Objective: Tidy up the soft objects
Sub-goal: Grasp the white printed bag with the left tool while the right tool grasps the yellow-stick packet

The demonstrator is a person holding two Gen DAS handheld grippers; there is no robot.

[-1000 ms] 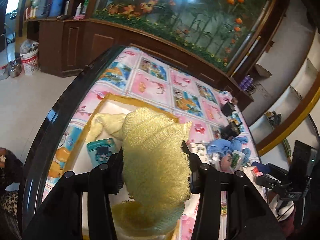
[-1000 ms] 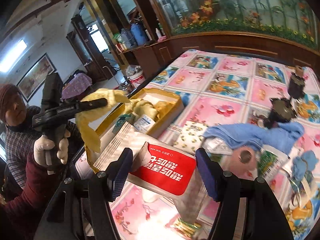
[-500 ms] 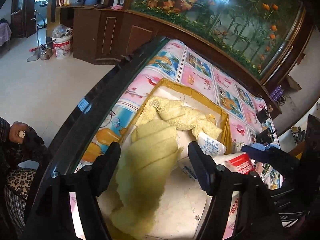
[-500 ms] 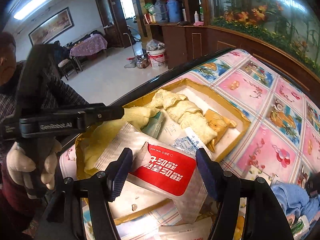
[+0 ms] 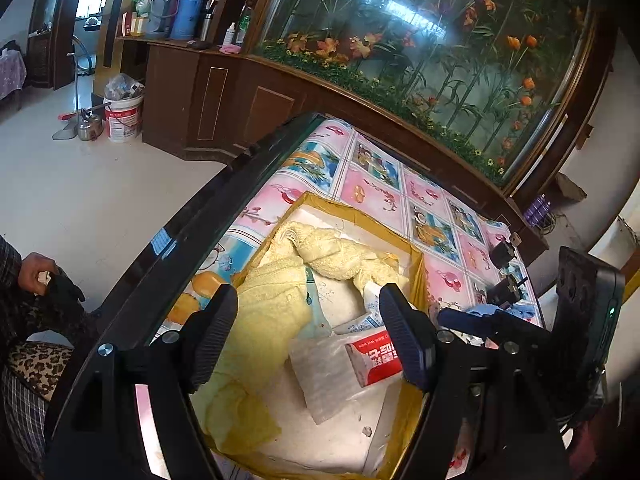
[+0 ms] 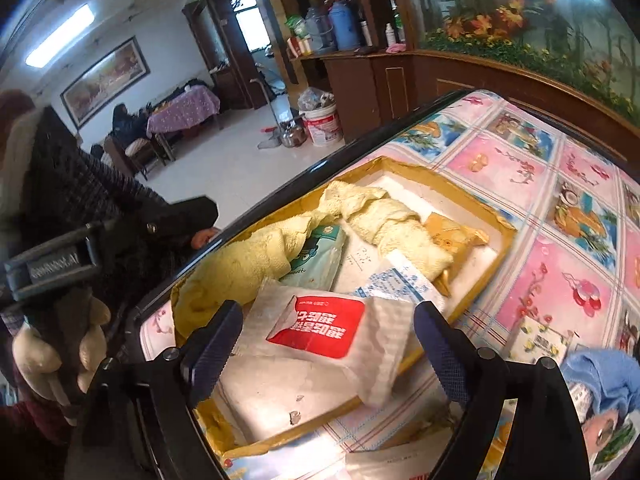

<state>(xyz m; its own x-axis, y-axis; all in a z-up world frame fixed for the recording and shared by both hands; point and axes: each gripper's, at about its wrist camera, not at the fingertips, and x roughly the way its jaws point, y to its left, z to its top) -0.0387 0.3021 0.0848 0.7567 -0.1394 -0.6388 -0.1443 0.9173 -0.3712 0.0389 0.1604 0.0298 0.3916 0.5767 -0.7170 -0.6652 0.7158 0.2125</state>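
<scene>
2 grippers, both spread wide and empty, over my box; yellow towel lower left, white pouch mid-frame between the right fingers.

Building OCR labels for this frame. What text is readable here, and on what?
"GenRobot.AI": black bar at the left edge of the right wrist view, slightly blurred.
Red label on white packet: large white characters, upside down, not readable.
Teal pack: print too small.
Blue-printed sachet: blurred.
White bucket: red print too small.
</scene>
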